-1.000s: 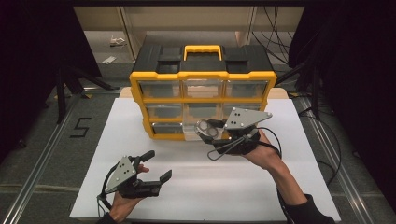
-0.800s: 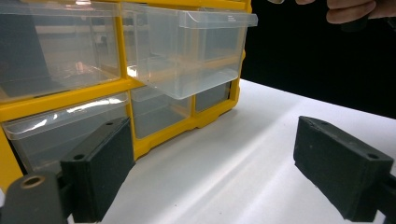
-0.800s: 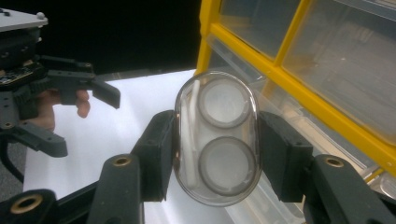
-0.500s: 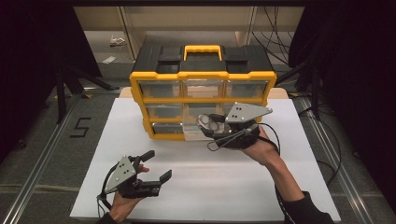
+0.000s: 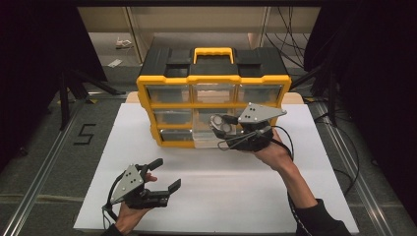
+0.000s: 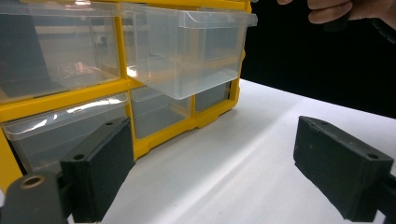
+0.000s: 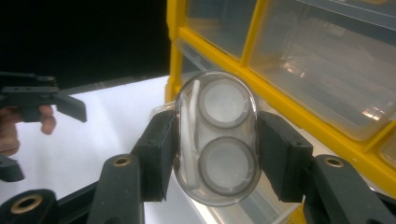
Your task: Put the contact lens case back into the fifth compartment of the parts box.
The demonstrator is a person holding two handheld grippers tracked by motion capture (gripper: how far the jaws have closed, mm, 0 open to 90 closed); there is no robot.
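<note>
- A small clear case [image 7: 217, 138] with two round grey discs inside is held between the pads of the right gripper [image 5: 227, 129]; the pads press on its two long sides.
- In the right gripper view, the case is seen upright, one disc above the other, with a thin white piece beside them.
- In the high view, the case is held in front of the yellow drawer cabinet [image 5: 214, 78], above a clear drawer [image 5: 209, 140] that is pulled out of the bottom row, in the middle.
- Whether the case touches the drawer cannot be told.
- The cabinet stands at the far edge of the white board [image 5: 216, 191] on the desk, and a yellow handle [image 5: 213, 50] is seen on its black top.
- The left gripper [image 5: 164, 177] is kept low over the near left corner of the board, well apart from the cabinet.
- Its jaws are wide apart, and nothing is seen between them in the left gripper view.
- In that view, the pulled-out drawer [image 6: 187, 51] is seen empty and sticks out from the cabinet front.
</note>
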